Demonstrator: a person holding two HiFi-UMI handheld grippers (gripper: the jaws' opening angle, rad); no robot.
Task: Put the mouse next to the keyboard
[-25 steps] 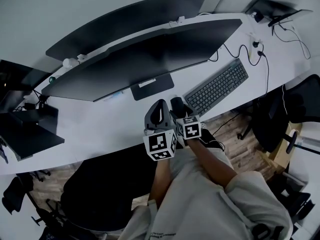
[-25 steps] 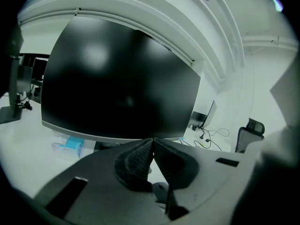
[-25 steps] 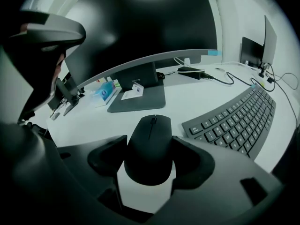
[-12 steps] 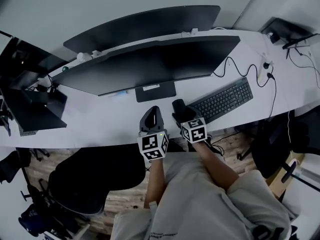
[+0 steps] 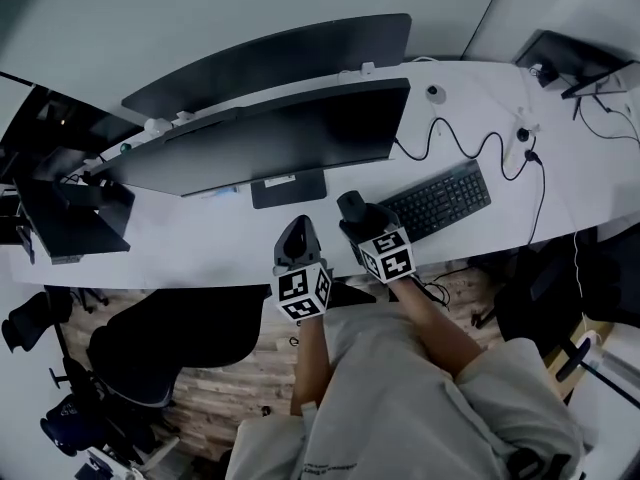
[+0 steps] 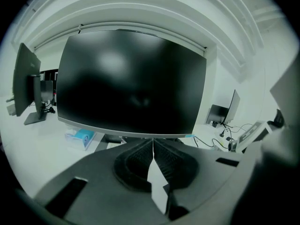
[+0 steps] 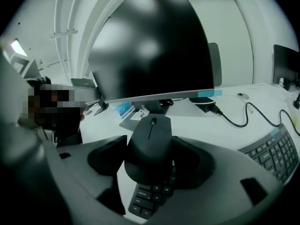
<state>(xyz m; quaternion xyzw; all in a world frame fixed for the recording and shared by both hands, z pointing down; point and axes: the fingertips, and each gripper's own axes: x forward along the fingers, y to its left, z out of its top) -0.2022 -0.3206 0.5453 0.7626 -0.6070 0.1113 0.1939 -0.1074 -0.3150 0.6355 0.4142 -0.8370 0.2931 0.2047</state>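
- Head view: both hand-held grippers sit at the near edge of the white surface [image 5: 190, 243], in front of the monitor [image 5: 270, 138]. The left hand-held gripper [image 5: 299, 236] hovers below the monitor stand. The right hand-held gripper [image 5: 354, 211] is just beside it, at the end of the keyboard [image 5: 440, 200] nearest the stand.
- Left gripper view: the jaws are pressed together with nothing between them. This one is idle, and my judgement is that it should keep out of the way.
- Right gripper view: the jaws stand wide and clasp the mouse [image 7: 149, 144] by its flanks, wheel end pointing toward the monitor. The mouse is held in the air. Keys show directly under its rear, so it hangs over the keyboard's end, not over bare surface. A cable [image 7: 234, 118] trails across the surface beyond.
- Step in hand, as I judge it: set-down. Shift sideways off the keys onto bare white surface just beside the keyboard's end. Keep the mouse level and lined up with the keyboard. Lower until its underside rests flat, and open the jaws only then. A release over the keys risks leaving the mouse tipped on the keyboard's edge.
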